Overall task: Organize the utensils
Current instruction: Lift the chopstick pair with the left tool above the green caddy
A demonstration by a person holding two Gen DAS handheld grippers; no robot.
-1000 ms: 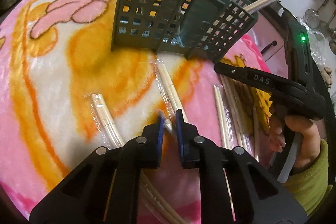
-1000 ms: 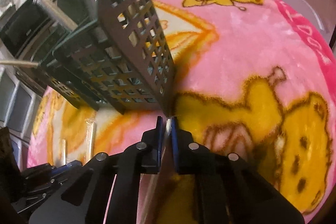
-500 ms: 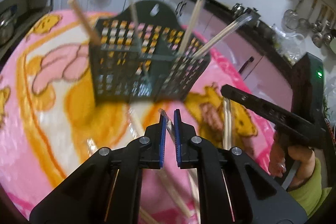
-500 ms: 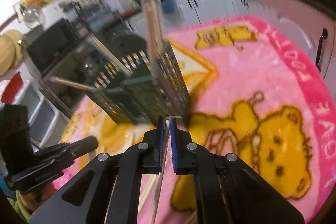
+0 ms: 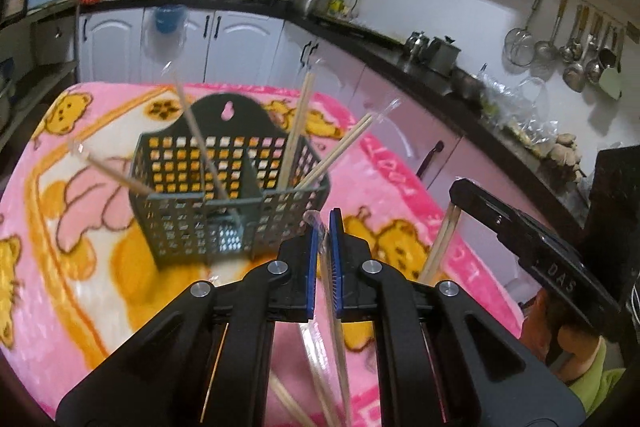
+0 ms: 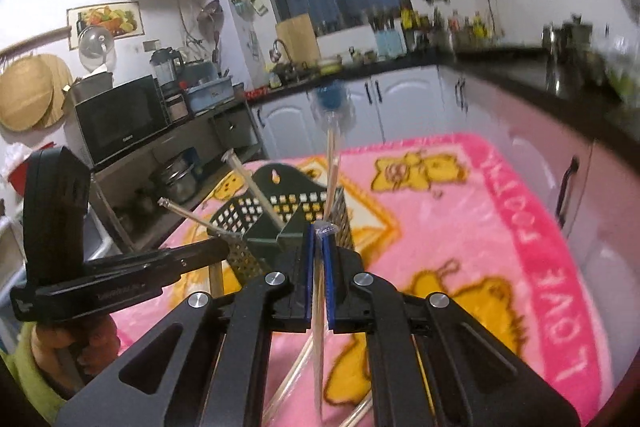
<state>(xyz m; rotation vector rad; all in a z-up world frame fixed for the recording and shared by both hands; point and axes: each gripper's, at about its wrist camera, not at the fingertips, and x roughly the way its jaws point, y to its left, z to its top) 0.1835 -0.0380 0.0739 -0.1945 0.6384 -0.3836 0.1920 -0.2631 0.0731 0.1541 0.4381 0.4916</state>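
Pink bear-print blanket (image 5: 60,259) lies under the dark utensil basket (image 5: 224,211), which holds 4 wrapped chopstick pairs. Your left gripper (image 5: 325,227) pinches a wrapped chopstick pair (image 5: 334,327); your right gripper (image 6: 316,239) clamps another wrapped pair (image 6: 318,347), both raised just short of the basket.

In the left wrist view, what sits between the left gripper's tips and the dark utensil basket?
Nothing but bare pink blanket. The left gripper, shut on wrapped chopsticks, hangs just short of the basket.
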